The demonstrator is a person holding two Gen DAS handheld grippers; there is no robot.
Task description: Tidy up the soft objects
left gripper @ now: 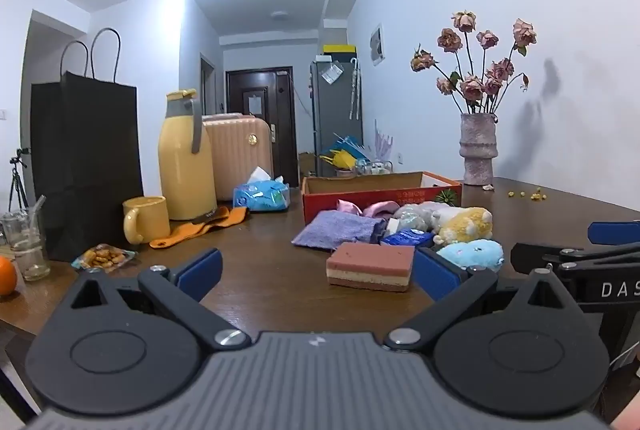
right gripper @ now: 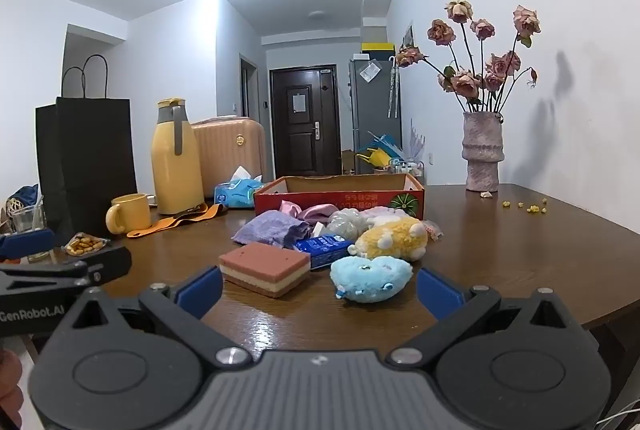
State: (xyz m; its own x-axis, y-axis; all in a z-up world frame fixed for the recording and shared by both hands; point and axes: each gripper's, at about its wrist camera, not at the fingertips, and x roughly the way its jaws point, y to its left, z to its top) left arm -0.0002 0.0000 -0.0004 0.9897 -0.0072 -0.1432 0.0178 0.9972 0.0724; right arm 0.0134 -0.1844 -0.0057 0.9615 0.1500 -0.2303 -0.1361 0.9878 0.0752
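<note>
Left gripper (left gripper: 318, 272) low over table (left gripper: 260, 270), jaws spread wide, nothing between pads. Striped sponge (left gripper: 370, 266) just ahead. Purple cloth (left gripper: 336, 230), yellow plush (left gripper: 466, 226) and blue plush (left gripper: 472, 252) heaped before red box (left gripper: 380, 195) (box sits behind pile). Right gripper (right gripper: 320, 290) jaws spread, empty, blue plush near.

In the left wrist view, the right claw (left gripper: 600, 250) is cut off by the right edge, and the orange (left gripper: 7, 274) by the left edge. The inside of the red cardboard box (right gripper: 338, 197) is hidden by its front wall. The yellow bits (right gripper: 526, 205) on the surface (right gripper: 520, 250) are too small to be identified.
</note>
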